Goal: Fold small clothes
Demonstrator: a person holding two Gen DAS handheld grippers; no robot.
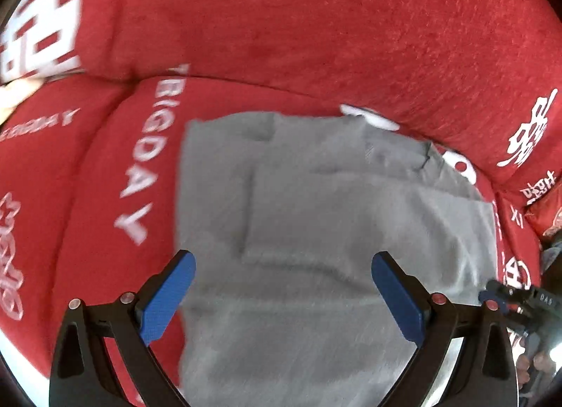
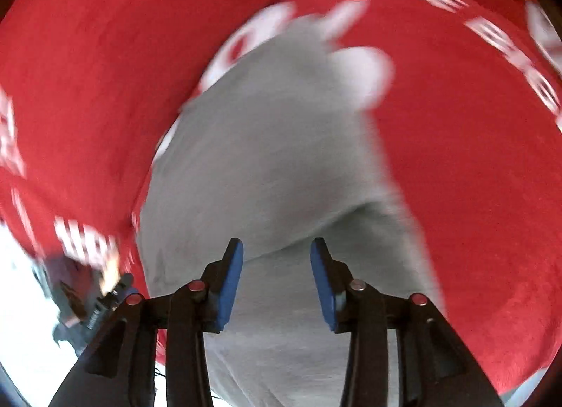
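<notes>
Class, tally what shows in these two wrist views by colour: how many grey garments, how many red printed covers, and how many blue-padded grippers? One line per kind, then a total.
Grey garment: 1
Red printed cover: 1
Blue-padded grippers: 2, the left gripper and the right gripper, both open
Total: 4

The garment [image 1: 316, 231] is plain mid-grey, with no print on it. Under it the cover [image 1: 316, 20] is bright red, scattered with white lettering and white block characters (one line ends in "BIGDAY"). The left gripper [image 1: 282, 259] and the right gripper [image 2: 276, 245] are black, with deep blue pads [image 1: 165, 305] and reddish rivets.
</notes>
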